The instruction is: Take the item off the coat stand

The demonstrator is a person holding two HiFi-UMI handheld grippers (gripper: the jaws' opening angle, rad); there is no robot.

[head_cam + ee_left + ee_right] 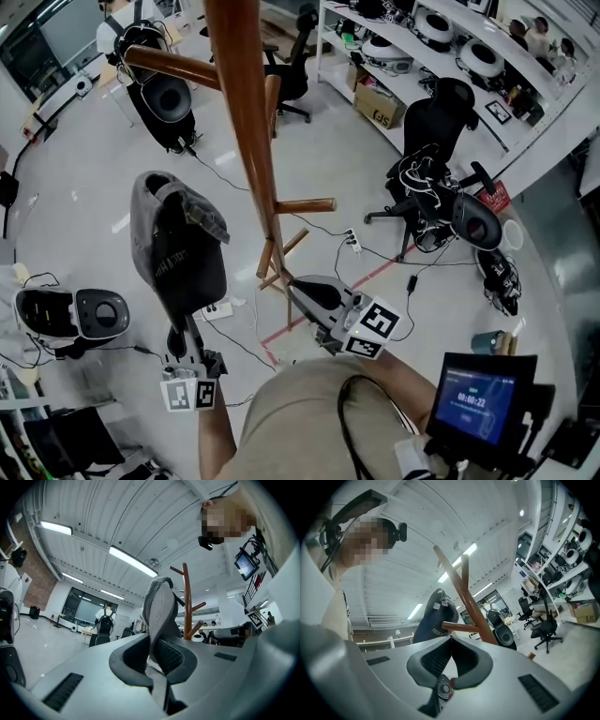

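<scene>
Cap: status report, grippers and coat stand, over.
Left gripper shut on cap. Right gripper shut, empty, beside coat stand. Cap held up, clear of the pegs. Nothing seen in its way.

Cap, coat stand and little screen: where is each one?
cap (187, 267): head view, on its dark side panel.
coat stand (247, 112): head view, on the middle of the brown pole.
screen (478, 403): head view, on its lit blue face.

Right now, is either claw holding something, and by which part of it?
The left claw is shut on the cap, gripping its grey stitched edge, apparently the brim. The right claw is shut and holds nothing.
</scene>
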